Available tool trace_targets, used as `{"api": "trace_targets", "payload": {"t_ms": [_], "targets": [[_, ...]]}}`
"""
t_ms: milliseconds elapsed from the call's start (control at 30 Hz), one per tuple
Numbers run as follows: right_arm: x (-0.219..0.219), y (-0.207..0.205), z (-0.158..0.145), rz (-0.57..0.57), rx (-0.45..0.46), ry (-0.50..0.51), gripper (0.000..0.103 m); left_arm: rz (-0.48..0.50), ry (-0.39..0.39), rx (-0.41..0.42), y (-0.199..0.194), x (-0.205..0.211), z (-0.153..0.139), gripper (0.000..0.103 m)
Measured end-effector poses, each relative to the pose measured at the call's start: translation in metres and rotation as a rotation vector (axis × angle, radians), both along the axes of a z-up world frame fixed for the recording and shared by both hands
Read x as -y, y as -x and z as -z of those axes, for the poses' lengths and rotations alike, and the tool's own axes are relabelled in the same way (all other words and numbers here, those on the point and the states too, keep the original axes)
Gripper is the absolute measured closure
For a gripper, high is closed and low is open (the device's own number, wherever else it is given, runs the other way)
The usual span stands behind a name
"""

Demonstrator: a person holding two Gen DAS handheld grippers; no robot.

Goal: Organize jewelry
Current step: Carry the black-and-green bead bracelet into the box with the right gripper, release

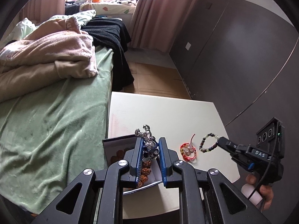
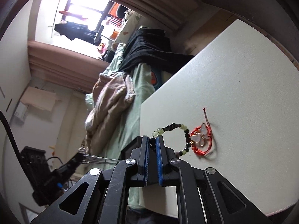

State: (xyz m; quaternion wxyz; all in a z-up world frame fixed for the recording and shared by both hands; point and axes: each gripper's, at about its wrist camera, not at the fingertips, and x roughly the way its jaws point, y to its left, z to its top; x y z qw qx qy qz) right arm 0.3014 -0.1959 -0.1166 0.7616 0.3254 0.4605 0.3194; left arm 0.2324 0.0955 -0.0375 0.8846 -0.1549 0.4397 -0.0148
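A white table [image 1: 168, 112] stands beside a bed with a green blanket [image 1: 56, 121]. The left gripper [image 1: 149, 149] pinches a bundle of silver and brown beaded jewelry [image 1: 148, 145] above an open box [image 1: 119, 147]. The right gripper [image 2: 153, 147] is clamped on a dark-and-green bead bracelet [image 2: 175, 128], beside a red cord butterfly bracelet [image 2: 202, 140] lying on the table.

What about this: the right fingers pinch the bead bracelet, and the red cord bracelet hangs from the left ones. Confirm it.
Not quite. The right gripper does pinch the bead bracelet, but the red cord bracelet lies on the table, loose. The left gripper holds a different cluster of silver and brown beads. The left wrist view shows it.
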Motion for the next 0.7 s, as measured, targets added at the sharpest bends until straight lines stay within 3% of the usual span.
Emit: {"api": "trace_targets", "payload": {"t_ms": [200, 300, 367, 700], "targets": [[-0.020, 0.009, -0.018, -0.047, 0.069, -0.041, 0.094, 0.002, 0.045, -0.087, -0.005, -0.011, 0.029, 0.083], [-0.033, 0.012, -0.024, -0.088, 0.093, -0.068, 0.094, -0.028, 0.049, -0.082, -0.003, -0.022, 0.031, 0.064], [-0.045, 0.013, -0.025, -0.118, 0.101, -0.078, 0.094, -0.051, 0.055, -0.065, 0.001, -0.029, 0.031, 0.043], [-0.112, 0.018, -0.015, -0.251, 0.088, -0.081, 0.094, -0.094, 0.058, -0.063, 0.014, -0.056, 0.030, 0.041]]}}
